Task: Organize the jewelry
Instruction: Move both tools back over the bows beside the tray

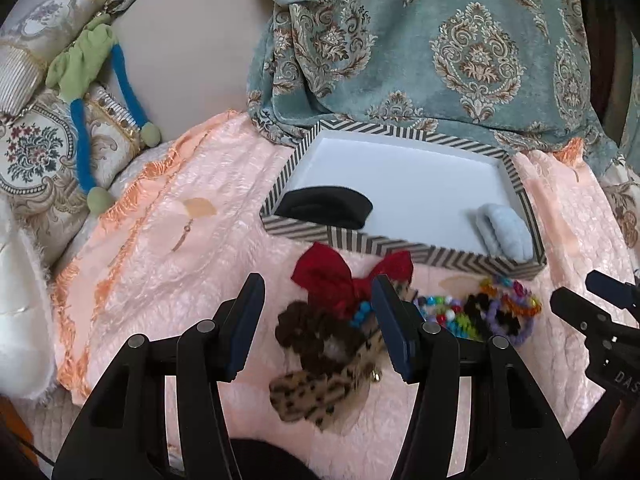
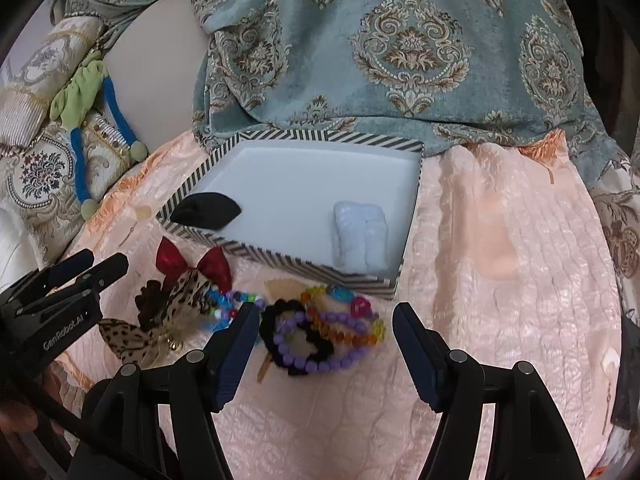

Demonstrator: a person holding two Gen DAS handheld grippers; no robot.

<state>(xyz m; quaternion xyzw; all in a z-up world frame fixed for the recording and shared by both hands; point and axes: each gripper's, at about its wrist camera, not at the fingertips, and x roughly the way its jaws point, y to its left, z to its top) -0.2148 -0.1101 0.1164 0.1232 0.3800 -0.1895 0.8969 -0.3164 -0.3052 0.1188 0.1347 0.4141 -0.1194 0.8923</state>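
A striped tray (image 1: 384, 246) (image 2: 280, 258) with a white floor holds a black scrunchie (image 1: 324, 206) (image 2: 206, 210) and a pale blue fluffy scrunchie (image 1: 506, 232) (image 2: 362, 240). In front of it on the pink blanket lie a red bow (image 1: 340, 276) (image 2: 172, 258), a brown scrunchie (image 1: 316, 332), a leopard-print bow (image 1: 316, 392) (image 2: 128, 338) and a heap of coloured bead bracelets (image 1: 496, 308) (image 2: 320, 364). My left gripper (image 1: 318, 312) (image 2: 104, 262) hovers open above the bows. My right gripper (image 2: 326, 332) (image 1: 576, 290) hovers open over the bracelets. Neither holds anything.
A teal patterned cloth (image 1: 440, 48) hangs behind the tray. At the left lie embroidered cushions (image 1: 36, 148) and a green and blue soft toy (image 1: 84, 68). Bare pink blanket (image 2: 500, 260) stretches to the right of the tray.
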